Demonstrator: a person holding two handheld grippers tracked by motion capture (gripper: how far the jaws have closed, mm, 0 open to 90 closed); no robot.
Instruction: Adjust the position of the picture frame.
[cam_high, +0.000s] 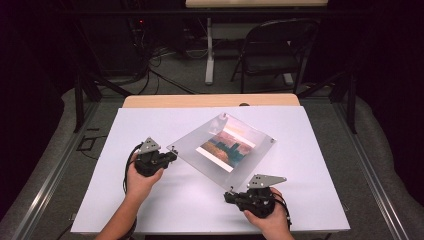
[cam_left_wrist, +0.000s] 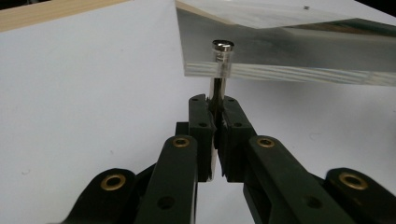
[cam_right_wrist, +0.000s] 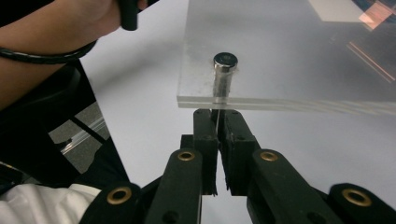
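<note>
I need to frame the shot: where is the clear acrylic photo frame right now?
In the high view the acrylic frame sits mid-table on the white sheet, between the left gripper and the right gripper, each clamped on a corner post.

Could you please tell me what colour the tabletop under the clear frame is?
White; the tabletop shows best in the high view.

Overhead view; gripper views close, perhaps sharing frame (cam_high: 223, 148).

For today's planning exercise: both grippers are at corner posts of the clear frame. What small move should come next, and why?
Probably a slow, level lift with both together: the left gripper and right gripper are each shut on a metal post under the acrylic frame, at adjacent corners.
</note>
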